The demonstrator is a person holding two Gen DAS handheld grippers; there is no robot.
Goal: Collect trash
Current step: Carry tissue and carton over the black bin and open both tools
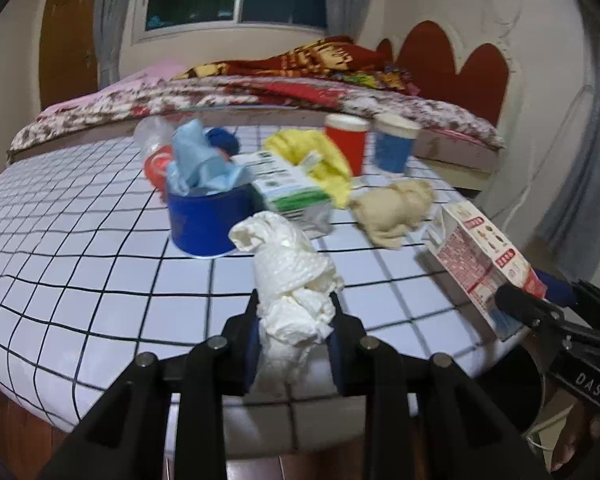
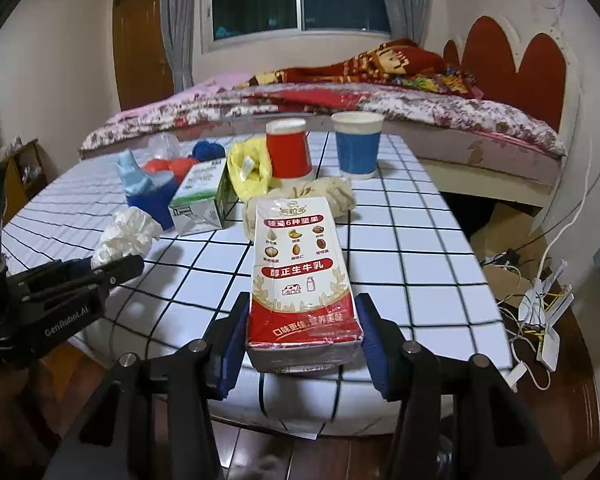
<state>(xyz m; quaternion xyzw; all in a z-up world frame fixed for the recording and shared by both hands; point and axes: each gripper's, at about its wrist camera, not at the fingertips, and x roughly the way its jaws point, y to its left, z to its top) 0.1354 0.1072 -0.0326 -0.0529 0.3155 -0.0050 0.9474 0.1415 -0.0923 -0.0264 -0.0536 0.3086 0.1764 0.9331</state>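
Note:
My left gripper (image 1: 296, 320) is shut on a crumpled white paper towel (image 1: 292, 276), held above the near edge of the checked table (image 1: 100, 264). My right gripper (image 2: 302, 320) is shut on a red and white milk carton (image 2: 300, 276), held over the table's near edge; the carton also shows in the left wrist view (image 1: 484, 256). The towel shows in the right wrist view (image 2: 124, 236) at the left gripper's tips. On the table lie a green and white carton (image 1: 288, 184), a yellow bag (image 1: 320, 156), a beige wad (image 1: 396, 208) and a blue cup stuffed with blue paper (image 1: 204, 216).
A red cup (image 2: 288, 148) and a blue cup (image 2: 356, 144) stand upright at the table's far side. A crushed plastic bottle (image 1: 156, 148) and blue yarn (image 1: 224, 140) lie at the far left. A bed (image 2: 380, 100) runs behind the table. Cables and boxes (image 2: 536, 304) lie on the floor at right.

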